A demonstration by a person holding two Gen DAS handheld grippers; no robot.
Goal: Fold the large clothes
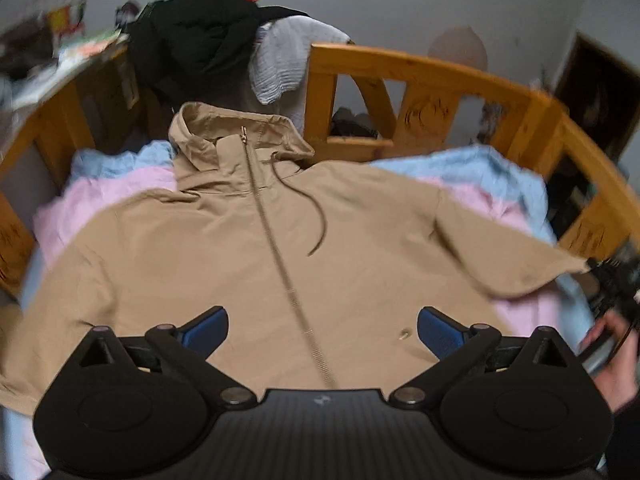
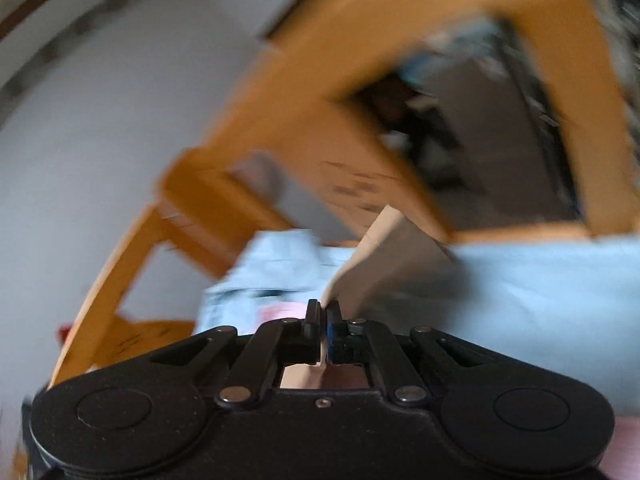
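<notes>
A tan hooded zip jacket (image 1: 248, 248) lies spread face up on the bed, hood at the far end, zipper running down the middle. My left gripper (image 1: 322, 330) is open and empty, hovering above the jacket's lower front, one blue pad on each side of the zipper. My right gripper (image 2: 323, 314) is shut on the end of the jacket's right sleeve (image 2: 384, 264), which stands up from its jaws. In the left wrist view that sleeve (image 1: 532, 264) stretches out to the right gripper (image 1: 616, 280) at the right edge. The right wrist view is blurred.
A pink and light blue quilt (image 1: 116, 192) covers the bed under the jacket. A wooden bed frame (image 1: 432, 76) runs around the far end and right side. Black and white clothes (image 1: 224, 40) hang over the frame. A cluttered shelf (image 1: 60, 52) stands at far left.
</notes>
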